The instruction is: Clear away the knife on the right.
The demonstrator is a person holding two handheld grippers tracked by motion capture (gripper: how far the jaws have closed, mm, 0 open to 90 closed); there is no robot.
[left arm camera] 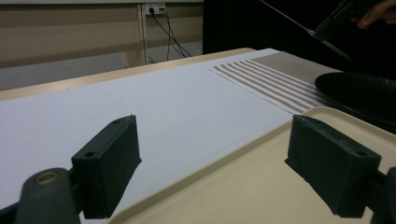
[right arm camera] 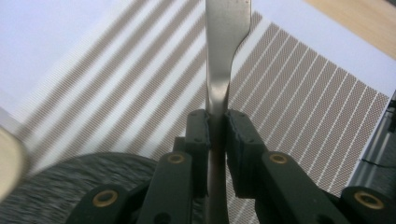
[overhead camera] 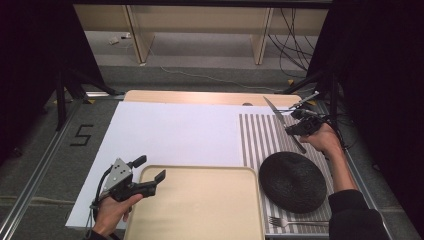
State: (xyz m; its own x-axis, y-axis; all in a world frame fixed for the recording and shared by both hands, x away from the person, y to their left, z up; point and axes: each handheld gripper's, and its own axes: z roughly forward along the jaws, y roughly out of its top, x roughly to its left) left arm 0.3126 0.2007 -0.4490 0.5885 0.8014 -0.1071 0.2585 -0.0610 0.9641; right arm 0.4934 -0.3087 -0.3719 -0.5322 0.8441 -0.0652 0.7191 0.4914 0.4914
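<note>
Two pairs of tongs are in play, and only one is working. Your right gripper [overhead camera: 301, 126] has its jaws pinched narrow on the knife [overhead camera: 275, 114], gripping it at the neck where handle meets blade; in the right gripper view the pads [right arm camera: 198, 140] press the steel from both sides and the blade [right arm camera: 226, 28] runs straight out ahead of them. The knife is clear of the table, hanging above the far part of the striped placemat [overhead camera: 257, 135], with the black plate [overhead camera: 292, 181] below and nearer you than the jaws.

Your left gripper [overhead camera: 150, 175] stands wide and empty, one jaw over the white sheet [overhead camera: 170, 130], the other over the near left corner of the beige tray [overhead camera: 200, 205], whose rim passes between them.

The step in hand looks like carrying the knife, just picked up, towards its place. I judge the tray the likely goal, though a setting beside the plate, opposite the fork [overhead camera: 282, 221] lying on the mat's near edge, is also possible.

The next move calls for a steady wrist: the grip is on a slim, smooth neck, so the long blade can pivot. Keep the blade level, pass above the plate rather than brushing it, lower until the knife lies flat, and only then open. Your left tongs can steady the tray rim if it slides.
</note>
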